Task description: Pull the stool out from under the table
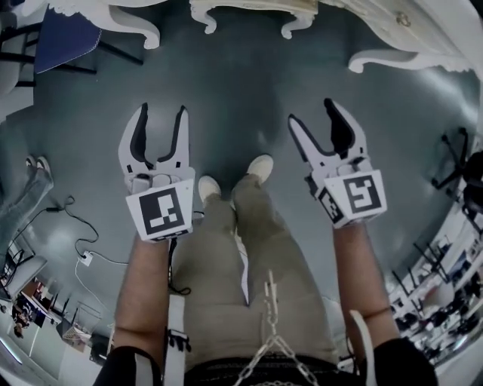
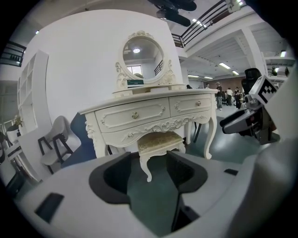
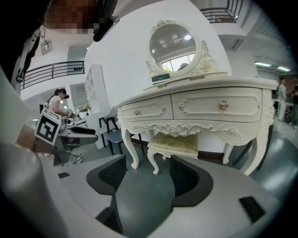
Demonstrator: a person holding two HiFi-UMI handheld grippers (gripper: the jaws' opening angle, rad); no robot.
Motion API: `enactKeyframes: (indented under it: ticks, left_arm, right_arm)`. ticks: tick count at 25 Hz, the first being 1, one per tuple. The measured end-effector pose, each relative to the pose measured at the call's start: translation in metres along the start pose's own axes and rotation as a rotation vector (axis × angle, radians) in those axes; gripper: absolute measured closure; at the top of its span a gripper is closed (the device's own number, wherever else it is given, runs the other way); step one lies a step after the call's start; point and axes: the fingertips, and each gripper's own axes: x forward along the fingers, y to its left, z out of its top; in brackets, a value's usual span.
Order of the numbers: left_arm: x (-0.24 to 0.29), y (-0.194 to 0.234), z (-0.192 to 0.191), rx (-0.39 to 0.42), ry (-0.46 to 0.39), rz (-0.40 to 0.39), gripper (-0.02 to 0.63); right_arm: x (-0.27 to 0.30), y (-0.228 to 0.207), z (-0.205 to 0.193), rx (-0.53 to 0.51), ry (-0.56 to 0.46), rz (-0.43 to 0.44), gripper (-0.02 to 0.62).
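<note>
**Head view:** A person in khaki trousers (image 1: 226, 256) and pale shoes (image 1: 260, 167) stands on a grey-green floor (image 1: 241, 90), with a hand-held gripper out ahead on each forearm. The left gripper (image 1: 161, 114) and the right gripper (image 1: 312, 113) each carry a cube faced with a black-and-white square marker (image 1: 160, 212). Both pairs of white, black-padded fingers (image 1: 136, 143) stand wide apart with nothing between them. At the top edge curl the cream legs of the carved, cushioned stool (image 1: 206, 18). They are flanked by the legs of the ornate cream-white dressing bench (image 1: 136, 22), well ahead of both grippers.

**Left gripper view:** The fingers gape over bare floor and hold nothing. Beyond them the stool sits tucked under the bench between its front legs, with its gold-patterned seat just below the carved apron. The bench's two drawers (image 2: 135, 115), each with a round knob, are closed. An oval mirror (image 2: 142, 56) in a scrolled frame stands on top. A small green label (image 2: 135, 82) sits at its foot, the print too small to read. Grey chairs (image 2: 58, 139) stand by the white wall at left.

**Right gripper view:** These fingers are likewise spread wide and empty. The stool shows under the bench's middle, and the label's white lettering is unreadable. The left gripper appears at the left edge. A tall white shelf unit (image 3: 95, 90) stands behind it, its contents impossible to make out.
</note>
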Motion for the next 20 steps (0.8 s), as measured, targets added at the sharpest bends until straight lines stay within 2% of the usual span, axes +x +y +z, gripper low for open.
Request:
enactKeyframes:
  ticks: [5,7,9,13,20]
  left_arm:
    - [0.026,-0.004,-0.016,-0.024,0.048,-0.024,0.385]
    - [0.042,-0.004,-0.018,-0.003,0.056,-0.048,0.385]
    - [0.057,-0.003,-0.013,0.021,0.048,-0.068,0.385]
    - [0.080,0.001,0.014,0.001,0.011,-0.089,0.383]
    - [0.118,0.016,0.014,0.057,0.049,-0.130,0.382]
  right_arm:
    - [0.016,-0.021,-0.009,0.041,0.021,-0.030,0.322]
    - [0.027,-0.026,-0.011,0.050,0.025,-0.039,0.322]
    - [0.037,-0.029,-0.010,0.057,0.028,-0.044,0.322]
    - [0.053,-0.039,0.004,0.077,0.014,-0.069,0.322]
    - [0.090,-0.045,0.015,0.103,0.014,-0.082,0.322]
